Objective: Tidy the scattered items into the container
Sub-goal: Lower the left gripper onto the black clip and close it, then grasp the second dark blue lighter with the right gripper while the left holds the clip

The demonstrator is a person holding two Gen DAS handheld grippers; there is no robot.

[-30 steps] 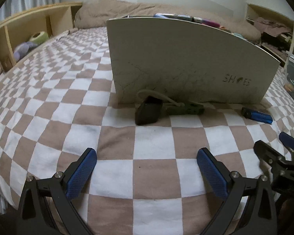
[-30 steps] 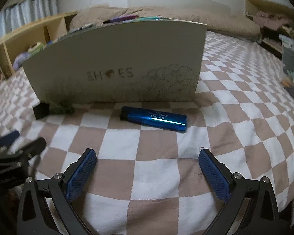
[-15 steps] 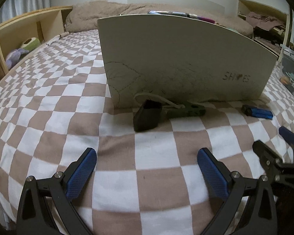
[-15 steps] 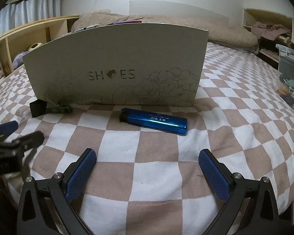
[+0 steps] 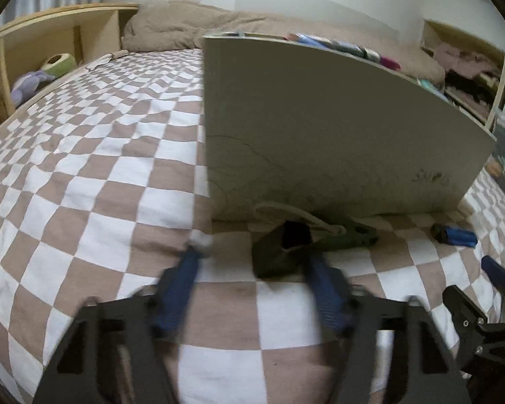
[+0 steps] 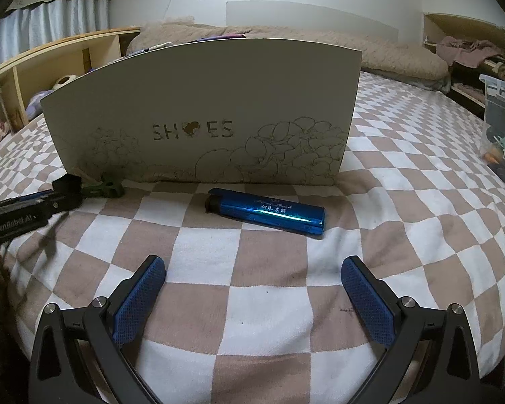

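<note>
Item one, the shoe box [image 6: 202, 111]: we find it standing on the bed [image 6: 272, 306], pale, printed "SHOES" with flower outlines on its long side; bright things show above its rim in the left wrist view, too blurred to name

Item two, a blue lighter [image 6: 267, 210]: we log it lying flat on the checked bedspread just in front of the box, clear of it, black cap to the left

Item three, a black clip [image 5: 281, 250] joined to an olive strap piece [image 5: 348, 237] with a pale cord [image 5: 286, 210]: we see it at the foot of the box near its left corner

Left gripper [image 5: 252, 289]: we note it low over the bed, blurred, its blue fingers [image 5: 325, 291] spread either side of the clip; the right one looks to be at the clip's edge, though we cannot tell whether it touches

Right gripper [image 6: 252, 298]: we note its fingers [image 6: 138, 298] spread wide, holding nothing, short of the lighter, which lies ahead between them

Surroundings: a brown quilt [image 6: 400, 54] at the head of the bed, a wooden shelf [image 6: 67, 50] to the left with a soft toy [image 5: 30, 82], a clear plastic bin [image 6: 503, 128] at the right edge
</note>
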